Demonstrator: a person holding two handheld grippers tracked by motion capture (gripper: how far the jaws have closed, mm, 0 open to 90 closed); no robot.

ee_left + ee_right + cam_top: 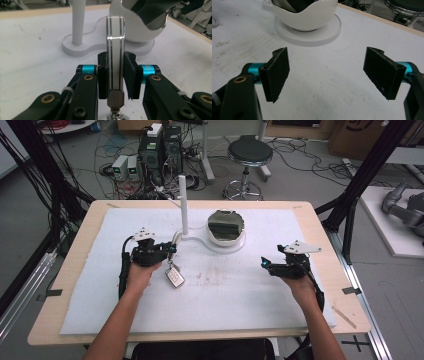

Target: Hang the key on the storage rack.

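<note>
Finds the left hand-held gripper (172,249) pinching a flat metal key loop (115,50) edge-on between its pads, with the loop standing upright above the jaws and the knurled stud below them. Judges the grip deliberate: holding low on the loop leaves its upper end free to go over something.

Notes a key fob (174,276) hanging from the loop, just under and slightly behind this hand-held gripper, low over the tabletop (225,300); cannot tell whether touching it.

Records a white post (78,22) straight ahead and a little to the left of the held loop, close by but apart. Places a white bowl (135,30) ahead and to the right, on the same base as the post, with a dark and shiny item inside, not identifiable.

Judges the step in hand to be the approach to the post, with hanging not yet done. Expects the next move to call for a lift, given the height of the post above the loop.

Finds the right hand-held gripper (327,72) spread wide, holding nothing, well apart from the loop, with the bowl ahead of it; reads this as standing by.
</note>
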